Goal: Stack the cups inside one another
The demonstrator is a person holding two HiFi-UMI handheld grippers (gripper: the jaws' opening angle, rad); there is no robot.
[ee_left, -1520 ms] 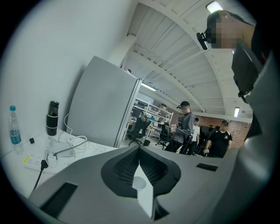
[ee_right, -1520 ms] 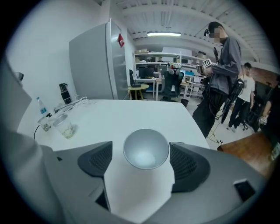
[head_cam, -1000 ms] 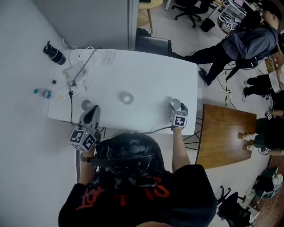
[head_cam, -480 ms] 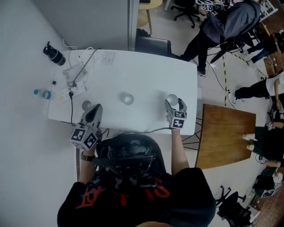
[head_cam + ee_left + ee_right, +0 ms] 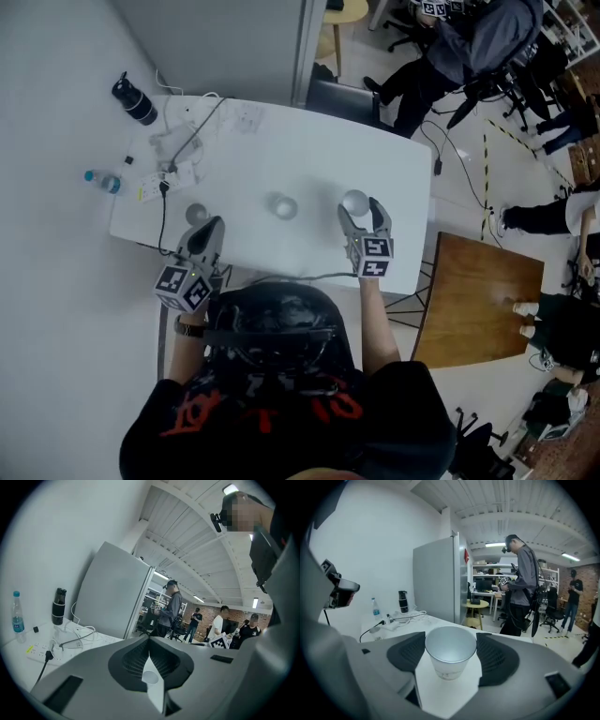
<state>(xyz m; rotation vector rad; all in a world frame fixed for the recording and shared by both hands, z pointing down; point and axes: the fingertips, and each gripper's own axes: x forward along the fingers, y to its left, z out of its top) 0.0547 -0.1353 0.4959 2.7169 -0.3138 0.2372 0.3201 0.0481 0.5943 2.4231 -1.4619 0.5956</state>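
The right hand-held gripper (image 5: pixel 361 214) holds one cup (image 5: pixel 450 651) upright between its pads. The next cup (image 5: pixel 283 206) stands on the tabletop (image 5: pixel 319 155) to its left, mouth up. The left hand-held gripper (image 5: pixel 206 230) is closed, empty.

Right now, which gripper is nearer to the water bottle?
Left. The left gripper is at the table end with the water bottle; the right gripper, holding a cup, is toward the opposite end.
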